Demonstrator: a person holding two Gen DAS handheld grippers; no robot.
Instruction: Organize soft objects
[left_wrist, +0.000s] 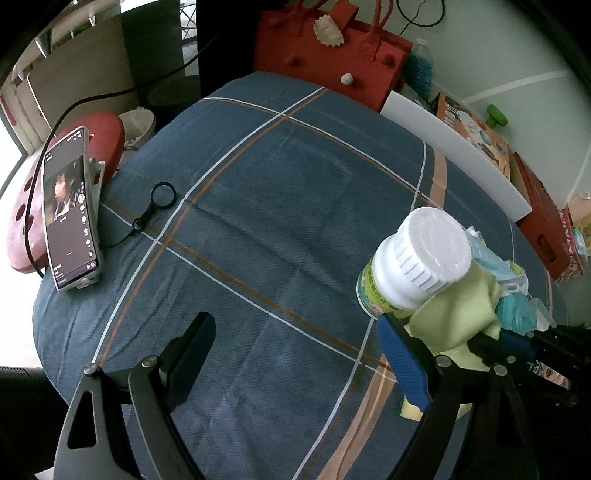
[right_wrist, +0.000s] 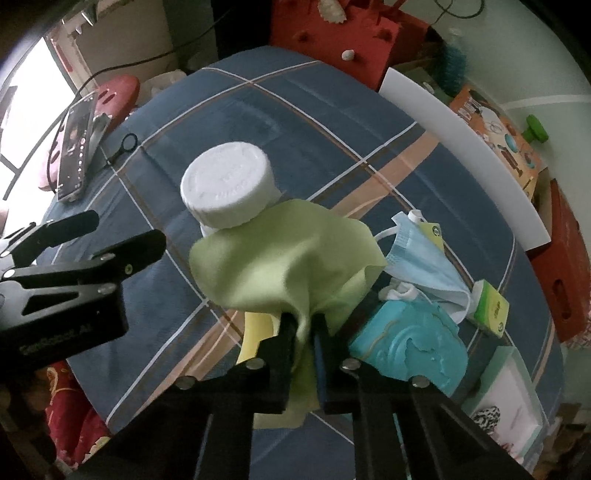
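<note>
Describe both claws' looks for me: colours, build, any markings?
Left claw: black metal linkage arms with silver rivets and triangular cutouts, fingers faced with blue pads; its black body carries faint grey lettering, seen from the right wrist view. Right claw: same black linkage, silver rivets, blue pad edge. No cables or sleeves visible.

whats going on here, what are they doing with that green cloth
The right hand-held gripper is shut on a light green cloth, which drapes against a white-capped bottle on the plaid-covered table. The left hand-held gripper is open and holds nothing. A blue face mask and a teal pack lie beside the cloth.
</note>
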